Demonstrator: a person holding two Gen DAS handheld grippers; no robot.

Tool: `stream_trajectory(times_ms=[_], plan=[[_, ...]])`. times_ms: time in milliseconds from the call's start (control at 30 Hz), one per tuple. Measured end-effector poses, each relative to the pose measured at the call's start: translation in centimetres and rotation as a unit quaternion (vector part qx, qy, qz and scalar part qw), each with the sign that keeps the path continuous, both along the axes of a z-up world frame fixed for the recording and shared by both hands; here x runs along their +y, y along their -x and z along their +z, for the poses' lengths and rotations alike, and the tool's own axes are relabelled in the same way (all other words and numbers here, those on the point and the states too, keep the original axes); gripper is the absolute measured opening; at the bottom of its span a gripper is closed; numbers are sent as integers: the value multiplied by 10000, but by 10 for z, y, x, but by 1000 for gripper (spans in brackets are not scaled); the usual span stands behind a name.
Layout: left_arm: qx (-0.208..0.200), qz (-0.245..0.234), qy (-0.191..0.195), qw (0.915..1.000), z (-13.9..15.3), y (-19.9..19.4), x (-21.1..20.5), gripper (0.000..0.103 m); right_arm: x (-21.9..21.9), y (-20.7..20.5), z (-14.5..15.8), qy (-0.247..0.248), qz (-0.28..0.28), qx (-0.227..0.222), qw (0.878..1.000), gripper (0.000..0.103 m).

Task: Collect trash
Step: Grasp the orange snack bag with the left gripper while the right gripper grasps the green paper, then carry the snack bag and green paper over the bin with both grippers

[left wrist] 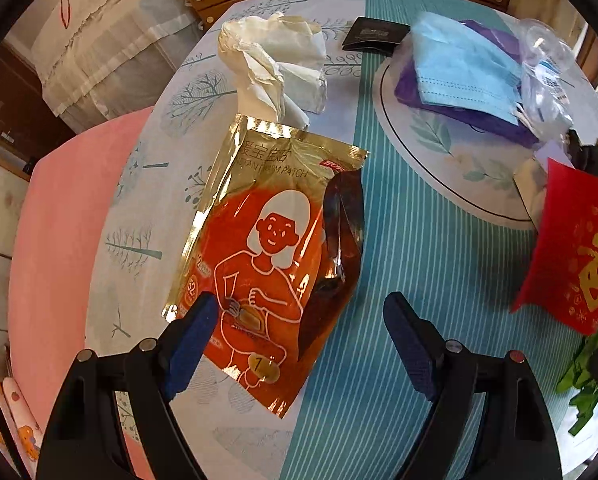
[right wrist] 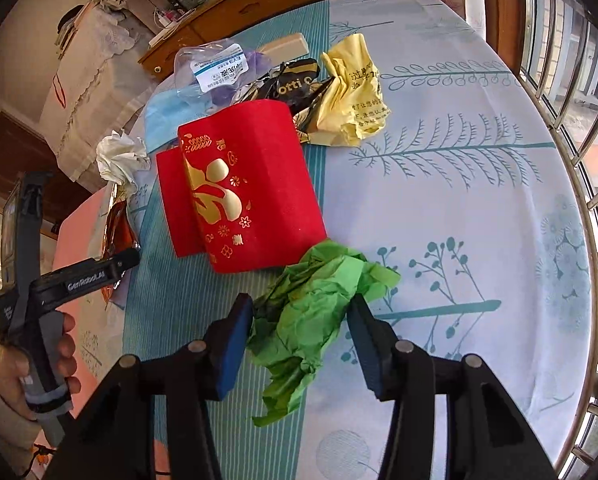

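Right gripper (right wrist: 301,322) pressed onto crumpled green tissue paper (right wrist: 311,316), pads touching both sides. Left gripper (left wrist: 299,322) spread wide above gold-and-orange warm-patch packet (left wrist: 267,256) on tablecloth (left wrist: 399,280).

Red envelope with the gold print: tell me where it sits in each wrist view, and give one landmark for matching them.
Left wrist view: the red envelope is at the right edge, partly cut off.
Right wrist view: the red envelope lies at centre, just beyond the green crumpled paper.
Shared landmark: the blue face mask, lying just beyond the envelope.
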State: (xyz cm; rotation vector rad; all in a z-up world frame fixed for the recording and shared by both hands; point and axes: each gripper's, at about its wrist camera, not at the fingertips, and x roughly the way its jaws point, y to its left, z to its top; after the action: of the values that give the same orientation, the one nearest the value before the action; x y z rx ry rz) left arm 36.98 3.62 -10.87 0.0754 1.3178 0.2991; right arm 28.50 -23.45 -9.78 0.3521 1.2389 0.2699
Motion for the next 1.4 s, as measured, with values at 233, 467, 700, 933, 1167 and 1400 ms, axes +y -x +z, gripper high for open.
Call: stream_trajectory(times_ms=[233, 467, 700, 933, 1167, 1400], plan=[[-30, 684, -67, 9976, -7, -31, 12, 85, 6, 1, 1, 7, 55, -72, 10000, 44], [-268, 1015, -106, 9944, -7, -47, 13, 84, 13, -2, -1, 53, 187, -162, 9997, 44], [-474, 971, 395, 9934, -1, -34, 24, 22, 15, -1, -1, 75, 225, -227, 9995, 43], [-529, 763, 768, 9927, 17, -7, 33, 5, 22, 11, 5, 127, 231, -240, 9994, 40], [-661, 598, 1579, 9834, 51, 52, 46, 3, 37, 49, 31, 189, 173, -488, 9985, 39], [-893, -4, 2159, 9723, 101, 134, 43, 3, 62, 108, 71, 179, 0, -711, 9973, 39]])
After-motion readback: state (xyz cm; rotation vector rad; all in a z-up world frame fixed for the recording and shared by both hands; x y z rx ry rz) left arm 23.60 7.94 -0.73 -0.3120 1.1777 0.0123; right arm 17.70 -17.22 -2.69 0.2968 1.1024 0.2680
